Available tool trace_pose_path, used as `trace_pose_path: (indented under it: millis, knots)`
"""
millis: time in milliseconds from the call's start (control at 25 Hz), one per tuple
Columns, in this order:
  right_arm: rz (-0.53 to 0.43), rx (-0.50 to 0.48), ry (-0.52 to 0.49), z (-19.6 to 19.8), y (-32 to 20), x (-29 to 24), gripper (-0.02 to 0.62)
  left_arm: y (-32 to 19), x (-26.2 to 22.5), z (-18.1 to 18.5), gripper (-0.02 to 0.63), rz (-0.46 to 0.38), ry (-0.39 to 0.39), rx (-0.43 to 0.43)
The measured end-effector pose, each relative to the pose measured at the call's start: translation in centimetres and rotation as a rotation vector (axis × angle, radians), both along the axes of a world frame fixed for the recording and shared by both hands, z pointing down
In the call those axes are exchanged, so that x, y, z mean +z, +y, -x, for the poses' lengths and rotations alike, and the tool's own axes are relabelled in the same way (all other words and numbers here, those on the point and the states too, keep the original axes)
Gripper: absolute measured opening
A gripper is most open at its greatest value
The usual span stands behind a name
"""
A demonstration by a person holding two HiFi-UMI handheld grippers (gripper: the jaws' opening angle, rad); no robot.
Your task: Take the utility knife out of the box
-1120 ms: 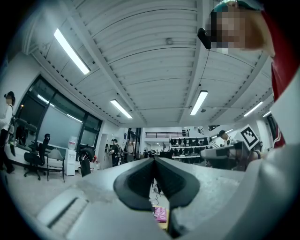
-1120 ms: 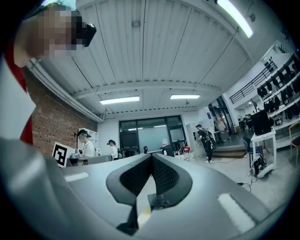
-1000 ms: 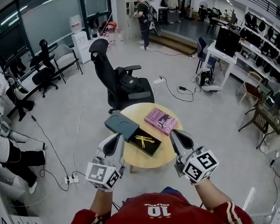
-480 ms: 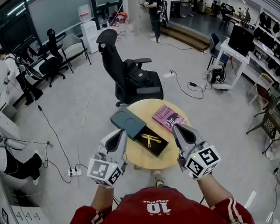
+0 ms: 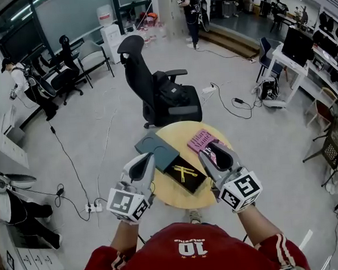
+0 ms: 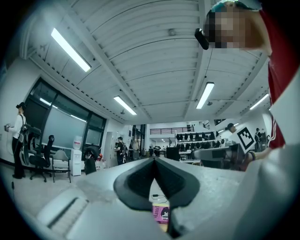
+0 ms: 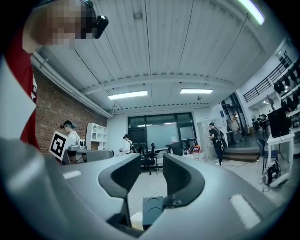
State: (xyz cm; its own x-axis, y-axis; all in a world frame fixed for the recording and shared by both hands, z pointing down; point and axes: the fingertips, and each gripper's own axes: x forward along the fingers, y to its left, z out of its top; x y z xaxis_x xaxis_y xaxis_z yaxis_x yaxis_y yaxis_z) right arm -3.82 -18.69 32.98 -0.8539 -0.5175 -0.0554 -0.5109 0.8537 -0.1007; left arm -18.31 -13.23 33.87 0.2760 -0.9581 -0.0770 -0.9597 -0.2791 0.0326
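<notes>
Head view suggests the main risk: the right gripper (image 5: 211, 150), its jaws just opened wide with nothing between them, could catch the box (image 5: 197, 182) wall and shove it aside. That box, between and just past both jaws, holds only the yellow utility knife (image 5: 185, 171). The left gripper (image 5: 143, 160) has its jaws closed and empty.

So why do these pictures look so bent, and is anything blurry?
Head view: a wide lens bows the floor around the table, but it's sharp. Left gripper view: ceiling lights curve; the shut left hand-held gripper looks soft up close. Right gripper view: dark corners, same curving; the right hand-held gripper, jaws just opening with nothing between, is soft too.
</notes>
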Motion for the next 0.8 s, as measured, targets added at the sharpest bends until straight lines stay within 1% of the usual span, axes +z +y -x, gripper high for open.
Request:
trace_pose_path:
  millis: [160,320,560,800]
  knots:
    - [0.002,0.005,0.016,0.4,-1.5,1.3,0.135,-0.8,0.2,0.3,0.003,0.003,0.0,-0.007]
    - [0.037,0.001,0.058,1.3,-3.3,4.9,0.135,-1.7,1.0,0.7,0.003,0.016,0.004,-0.013]
    - [0.155,-0.013,0.163,2.7,-4.9,13.3,0.138,-2.3,2.7,0.9,0.003,0.049,0.01,-0.013]
    - [0.277,-0.026,0.322,4.3,-6.0,23.8,0.144,-2.7,4.2,1.2,0.003,0.076,0.011,-0.018]
